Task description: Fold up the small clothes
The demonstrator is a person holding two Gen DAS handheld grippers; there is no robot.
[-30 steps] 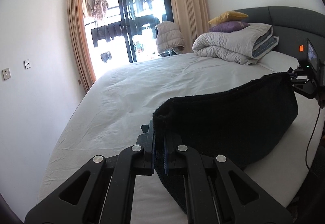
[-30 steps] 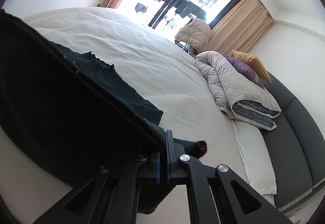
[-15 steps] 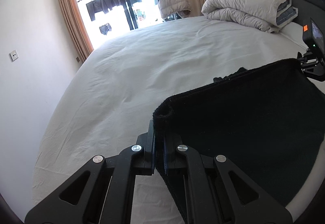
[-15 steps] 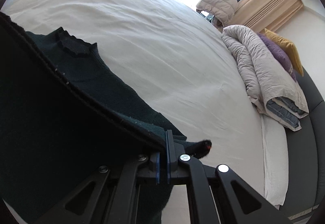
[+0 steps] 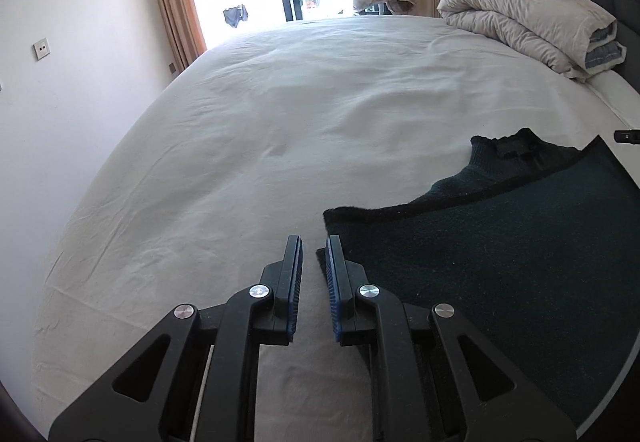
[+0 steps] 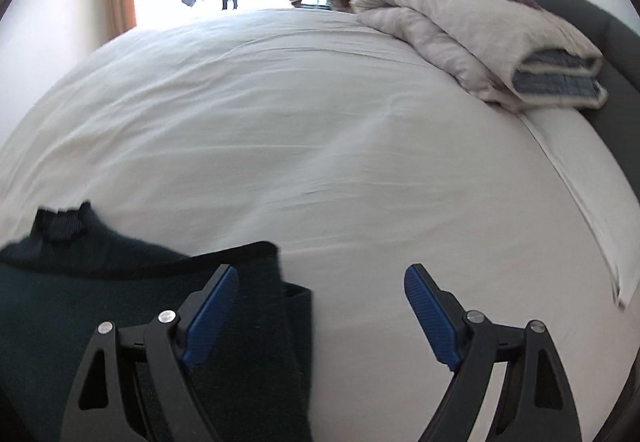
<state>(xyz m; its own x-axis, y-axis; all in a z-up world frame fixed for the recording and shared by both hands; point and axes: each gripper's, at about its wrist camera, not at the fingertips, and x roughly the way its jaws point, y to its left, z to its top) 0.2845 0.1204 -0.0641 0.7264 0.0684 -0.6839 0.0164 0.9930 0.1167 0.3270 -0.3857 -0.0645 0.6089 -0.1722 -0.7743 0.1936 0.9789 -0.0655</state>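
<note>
Left gripper (image 5: 313,246) jaws just parting, narrow gap, nothing between — dark sweater (image 5: 500,254) lies folded at lower right on white bed (image 5: 280,121). Right gripper (image 6: 320,278) just spread wide, empty, sweater corner below it.

Both tools are built alike, of matte black plastic. On the left tool (image 5: 313,248), each finger is a slim upright plate backed by a chunky block, carried on two flat link arms with triangular cut-outs. Round silver screw heads mark the pivots, two to a side. The inner faces carry ribbed blue pads (image 5: 297,284). A thin white cable runs below the links, on the left side. The right tool (image 6: 322,274) shows the same black links, silver screws and triangular openings, with broad, finely ribbed blue pads (image 6: 430,316).
</note>
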